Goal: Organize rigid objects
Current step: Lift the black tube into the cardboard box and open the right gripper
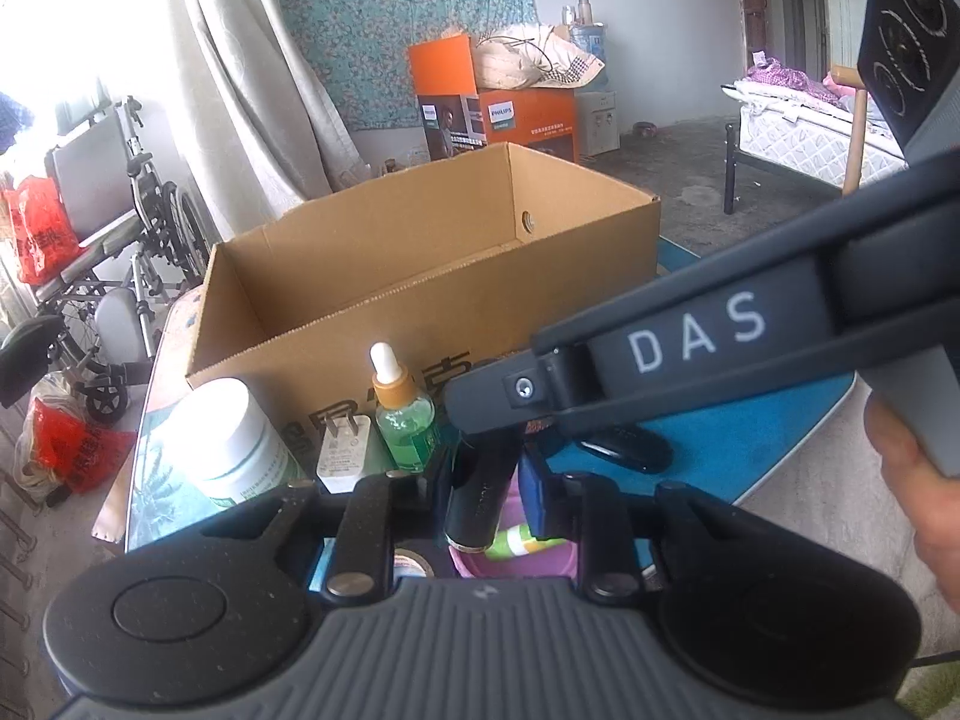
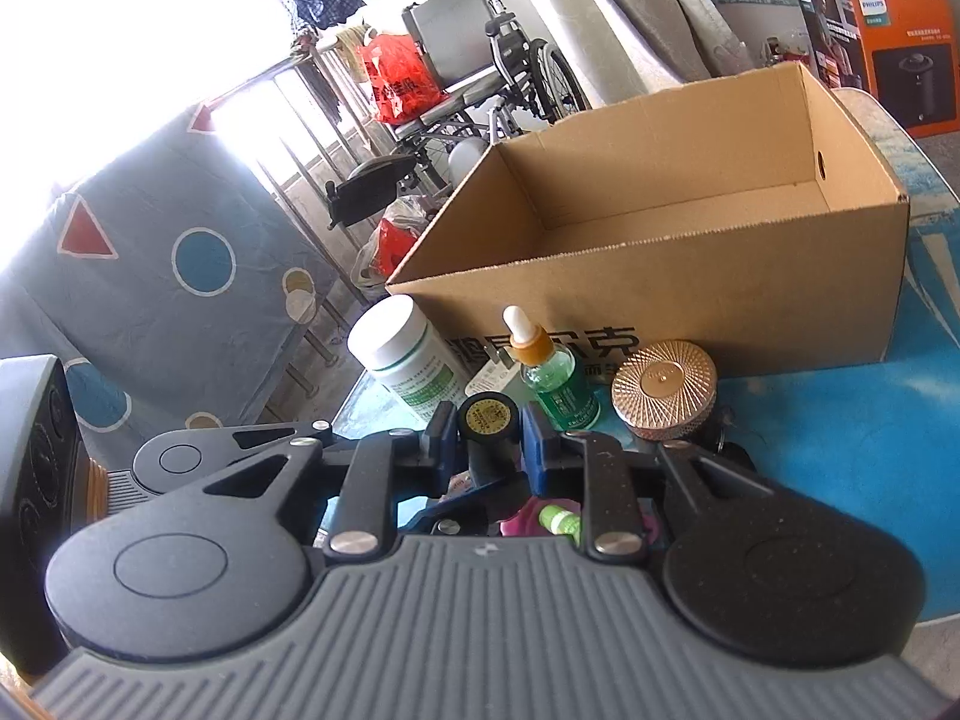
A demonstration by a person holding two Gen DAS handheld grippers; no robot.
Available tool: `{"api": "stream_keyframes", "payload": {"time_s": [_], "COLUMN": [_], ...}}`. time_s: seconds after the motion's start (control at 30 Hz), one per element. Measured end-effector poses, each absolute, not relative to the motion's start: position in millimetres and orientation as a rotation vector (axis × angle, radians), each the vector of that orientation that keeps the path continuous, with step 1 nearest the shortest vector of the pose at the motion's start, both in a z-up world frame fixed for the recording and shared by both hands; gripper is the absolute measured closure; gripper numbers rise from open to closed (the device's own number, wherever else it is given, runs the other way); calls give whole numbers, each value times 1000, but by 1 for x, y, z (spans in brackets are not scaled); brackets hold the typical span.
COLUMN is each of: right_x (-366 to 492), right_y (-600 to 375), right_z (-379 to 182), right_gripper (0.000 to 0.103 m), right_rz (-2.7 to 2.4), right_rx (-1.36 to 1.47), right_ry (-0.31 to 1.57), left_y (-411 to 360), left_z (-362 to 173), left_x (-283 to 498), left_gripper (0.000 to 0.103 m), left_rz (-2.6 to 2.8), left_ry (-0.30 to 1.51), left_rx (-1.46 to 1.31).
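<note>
Between right tongs (image 2: 487, 441) (clamped): black tube (image 2: 487, 418)

Folded wheelchair (image 1: 129, 204) with red bag (image 1: 39, 231), orange Philips carton (image 1: 516, 117), mattress on bedframe (image 1: 810, 138), patterned curtain (image 1: 396, 18), possibly a sheet

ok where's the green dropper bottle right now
The green dropper bottle stands upright on the table before the cardboard box, between the white jar and the rose-gold lidded jar.
</note>
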State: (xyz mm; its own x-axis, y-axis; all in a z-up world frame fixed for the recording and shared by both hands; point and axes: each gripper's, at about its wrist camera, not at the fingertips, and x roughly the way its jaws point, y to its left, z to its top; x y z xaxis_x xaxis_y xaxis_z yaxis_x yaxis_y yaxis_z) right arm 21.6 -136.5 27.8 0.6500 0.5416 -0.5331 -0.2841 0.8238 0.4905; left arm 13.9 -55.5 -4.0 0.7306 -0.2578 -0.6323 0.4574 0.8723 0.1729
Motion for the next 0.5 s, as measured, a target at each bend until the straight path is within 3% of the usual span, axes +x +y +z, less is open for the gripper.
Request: {"api": "stream_keyframes", "payload": {"time_s": [0.33,0.5], "right_x": [51,113], "right_y": [-127,-123], "right_z": [118,148], "right_gripper": [81,81], "right_rz": [619,683], "right_rx": [281,319], "right_ry": [561,619], "left_y": [-36,-24], "left_z": [74,93], "left_x": [46,94], "left_gripper": [80,80], "left_rz": [-335,-301], "left_ry": [547,591], "left_rx": [214,171]}}
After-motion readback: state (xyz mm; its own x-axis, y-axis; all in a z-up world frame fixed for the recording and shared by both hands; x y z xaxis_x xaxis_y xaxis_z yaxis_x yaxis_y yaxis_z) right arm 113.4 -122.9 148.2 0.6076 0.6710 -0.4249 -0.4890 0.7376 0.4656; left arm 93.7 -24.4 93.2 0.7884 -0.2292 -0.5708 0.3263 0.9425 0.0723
